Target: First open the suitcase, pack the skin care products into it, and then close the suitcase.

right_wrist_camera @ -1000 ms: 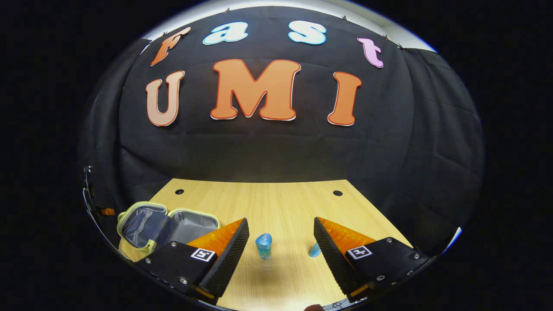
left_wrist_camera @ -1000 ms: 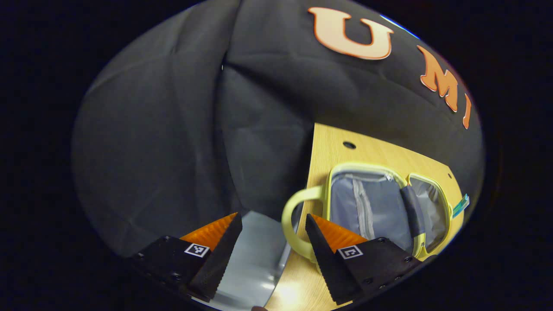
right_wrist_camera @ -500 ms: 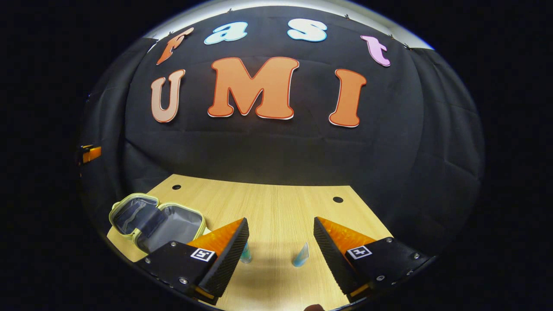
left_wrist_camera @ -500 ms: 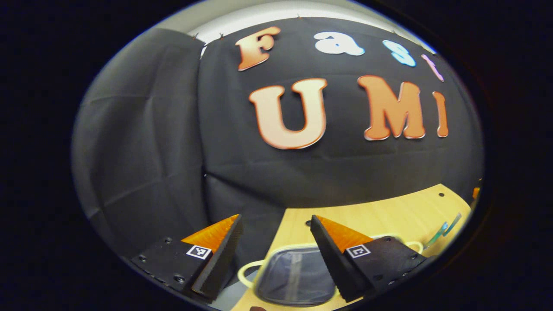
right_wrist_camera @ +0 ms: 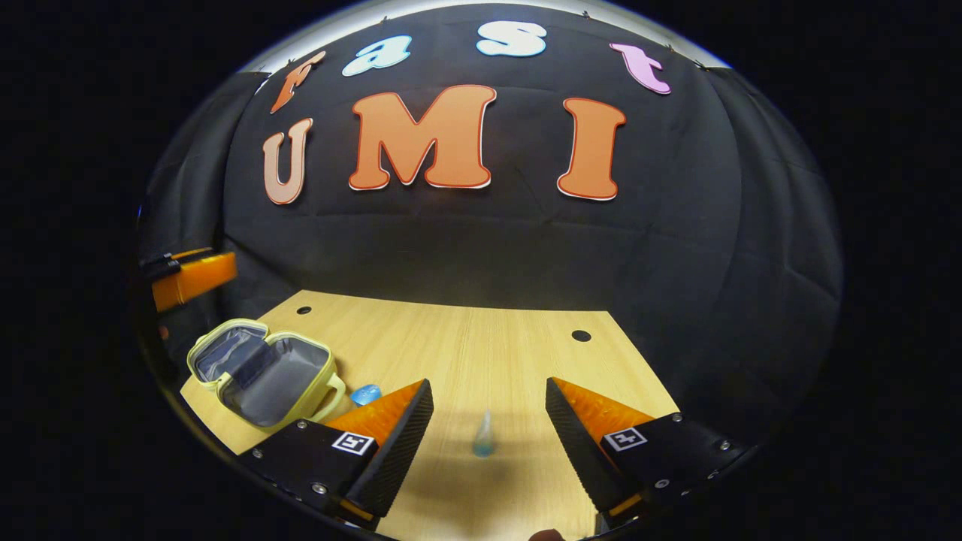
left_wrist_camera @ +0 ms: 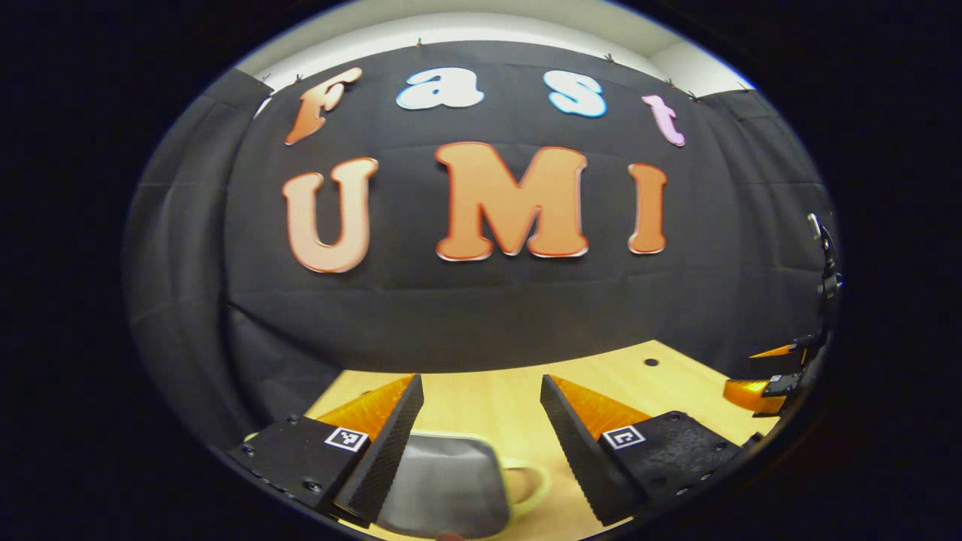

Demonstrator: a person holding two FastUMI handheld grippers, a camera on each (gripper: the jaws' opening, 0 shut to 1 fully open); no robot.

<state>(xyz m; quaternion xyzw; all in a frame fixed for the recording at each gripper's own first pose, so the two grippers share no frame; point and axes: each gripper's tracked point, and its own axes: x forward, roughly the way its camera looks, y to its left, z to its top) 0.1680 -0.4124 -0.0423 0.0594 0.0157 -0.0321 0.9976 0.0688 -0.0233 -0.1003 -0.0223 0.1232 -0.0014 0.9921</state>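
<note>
The small suitcase (right_wrist_camera: 259, 372) lies open on the wooden table (right_wrist_camera: 466, 353) at the left, with a pale yellow-green rim and grey lining. A round blue bottle (right_wrist_camera: 366, 394) stands beside its handle. A thin blue tube (right_wrist_camera: 483, 436) stands upright on the table, between and just beyond the fingers of my open right gripper (right_wrist_camera: 488, 385). My left gripper (left_wrist_camera: 481, 383) is open and holds nothing. It hovers over the suitcase (left_wrist_camera: 443, 481), whose grey inside and handle show low between its fingers.
The black cloth wall closes off the back and sides of the table. Two round holes (right_wrist_camera: 580, 335) sit near the table's far edge. The right gripper (left_wrist_camera: 766, 376) shows at the far right of the left gripper view, and the left gripper (right_wrist_camera: 192, 274) hangs above the suitcase's left side.
My left gripper has swung from the table's left end round to face the back wall over the suitcase. The right gripper shifted so the thin tube now sits between its fingers.
</note>
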